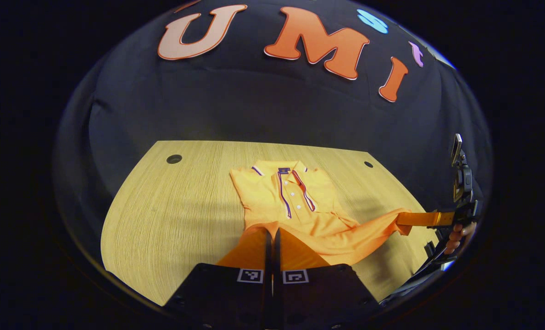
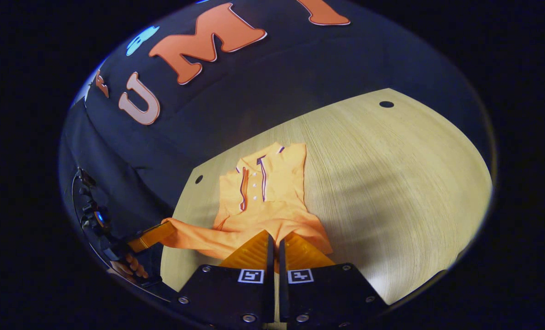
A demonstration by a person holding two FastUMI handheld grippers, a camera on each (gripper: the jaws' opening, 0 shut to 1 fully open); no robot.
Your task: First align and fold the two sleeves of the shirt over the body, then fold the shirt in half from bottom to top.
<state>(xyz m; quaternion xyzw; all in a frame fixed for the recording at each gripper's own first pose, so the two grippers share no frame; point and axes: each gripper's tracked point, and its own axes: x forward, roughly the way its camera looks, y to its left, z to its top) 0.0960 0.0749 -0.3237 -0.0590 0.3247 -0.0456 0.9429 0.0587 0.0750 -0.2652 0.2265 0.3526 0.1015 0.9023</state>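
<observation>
While both grippers, left (image 1: 272,236) and right (image 2: 275,243), pinch the orange polo shirt's (image 1: 291,197) hem, its sleeves lie folded under, hidden from sight, on the pale wooden table (image 1: 171,215)

Bright overhead light floods the wooden table (image 1: 171,206), soft grey shadows falling across its grain; the shirt (image 2: 263,201) stays sharp, while straight edges bow outward (heavy fisheye) and dim toward the rim

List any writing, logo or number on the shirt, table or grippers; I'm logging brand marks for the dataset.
shirt: no text, only striped trim and buttons.
table: no text.
left gripper: square coded markers, a pattern and not words.
right gripper: the same kind of markers, nothing to read.
</observation>
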